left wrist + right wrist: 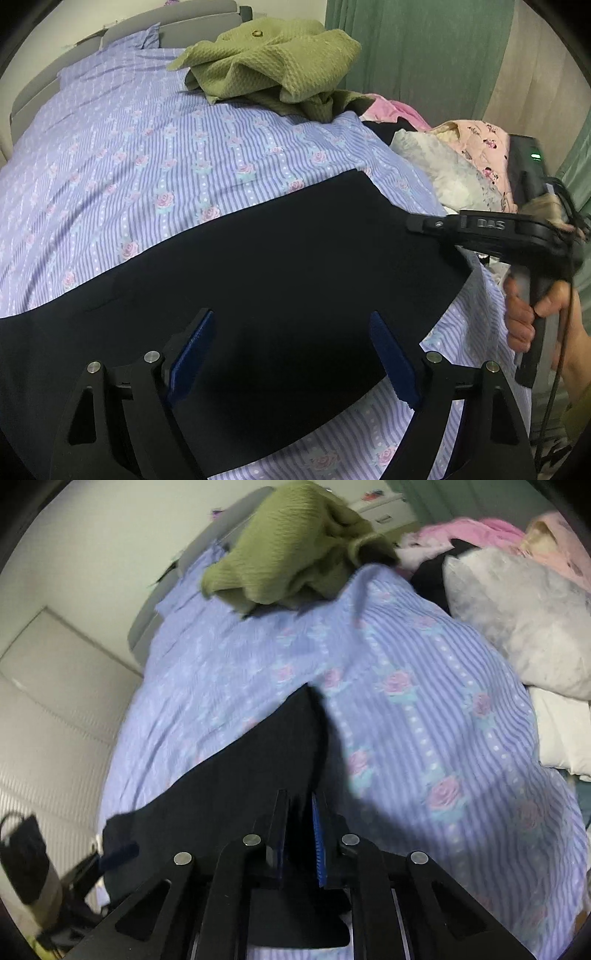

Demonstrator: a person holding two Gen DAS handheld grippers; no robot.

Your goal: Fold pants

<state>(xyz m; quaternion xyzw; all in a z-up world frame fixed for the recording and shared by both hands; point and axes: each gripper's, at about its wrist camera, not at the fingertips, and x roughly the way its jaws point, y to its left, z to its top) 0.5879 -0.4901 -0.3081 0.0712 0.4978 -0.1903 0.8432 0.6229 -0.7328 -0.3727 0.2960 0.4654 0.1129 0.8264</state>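
The dark pants (pixel 258 266) are spread flat on the bed (pixel 110 155), over a striped, rose-patterned sheet, with their long axis running across the left wrist view from lower left toward the right edge of the bed. The left gripper (pixel 291 354) is held just above the near part of the cloth; its jaws stand wide apart and nothing is pinched between them. The right gripper (pixel 301 834) is seen at the far right end of the pants, and its jaws are nearly closed with a fold of the dark fabric caught between the blue pads. That end is therefore judged to be the one already secured, while the edge below the left gripper is still to be taken. A green sweater (pixel 273 62) is heaped further up the bed, well apart from the pants, and a pile of pink and white bedding (pixel 461 158) lies beside the right end; neither is judged to block a fold across the sheet.
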